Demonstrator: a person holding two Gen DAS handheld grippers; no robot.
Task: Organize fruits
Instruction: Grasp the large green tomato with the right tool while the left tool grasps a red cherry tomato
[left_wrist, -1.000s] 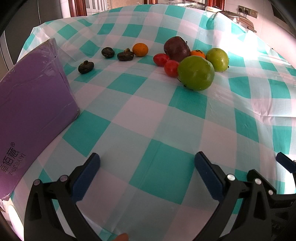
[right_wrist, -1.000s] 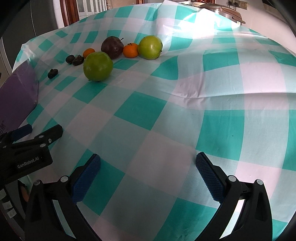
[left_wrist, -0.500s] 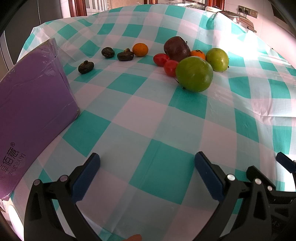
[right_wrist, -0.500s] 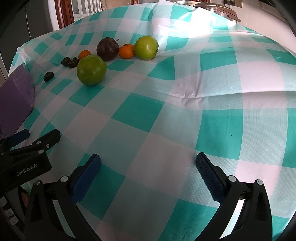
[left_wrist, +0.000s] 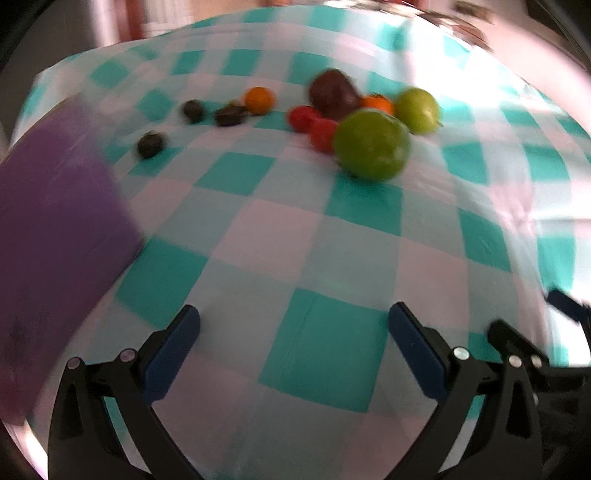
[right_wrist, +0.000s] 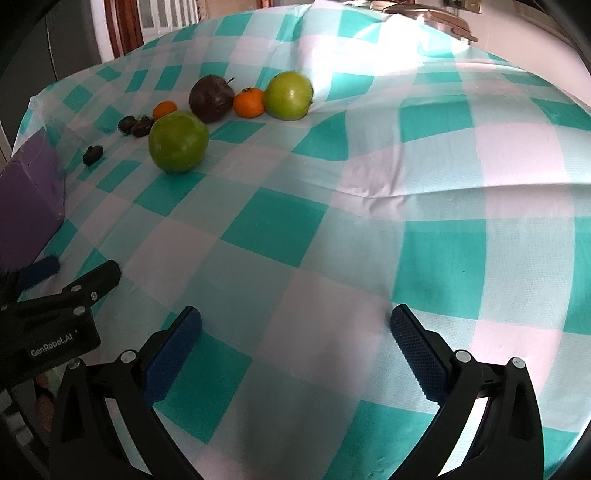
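Left gripper (left_wrist: 293, 328) low over tablecloth (left_wrist: 325, 332), jaws spread; right gripper (right_wrist: 295, 328) likewise

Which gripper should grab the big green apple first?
Probably the left gripper: the big green apple lies nearly straight ahead of its open fingers. From the right gripper, also open, the apple sits far off to the left.
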